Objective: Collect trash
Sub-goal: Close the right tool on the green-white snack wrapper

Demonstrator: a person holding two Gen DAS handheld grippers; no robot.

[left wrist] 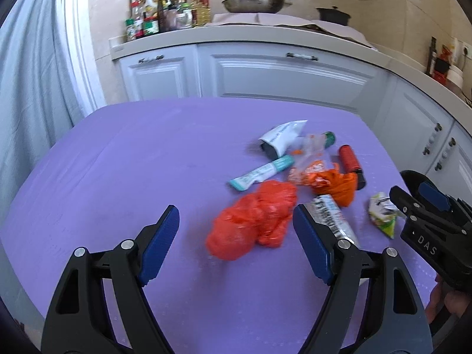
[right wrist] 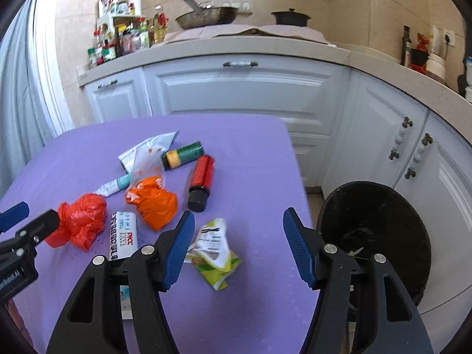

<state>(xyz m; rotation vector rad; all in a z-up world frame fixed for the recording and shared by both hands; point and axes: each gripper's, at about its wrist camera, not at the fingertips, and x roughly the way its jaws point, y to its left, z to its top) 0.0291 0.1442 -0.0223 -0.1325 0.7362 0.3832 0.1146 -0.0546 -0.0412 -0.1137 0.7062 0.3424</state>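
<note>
Both jaws of the right hand-held gripper (right wrist: 239, 247) are wide apart and hold nothing. Just under it, on the purple worktop (right wrist: 250, 159), lies a crumpled green carton (right wrist: 215, 253). It looks light and soft, so pinch it across its squashed middle. The left hand-held gripper (left wrist: 236, 233) is wide apart too, with a red plastic bag (left wrist: 253, 221) just past its tips. The bag looks thin and slippery; grab a thick bunch. Farther off, at 12 o'clock, lie an orange bag (right wrist: 156, 203), a red bottle (right wrist: 202, 177) and a green roll (right wrist: 184, 155). At 3 o'clock, on the floor, stands the black trash bin (right wrist: 380, 206), with what look like a few scraps inside.
</note>
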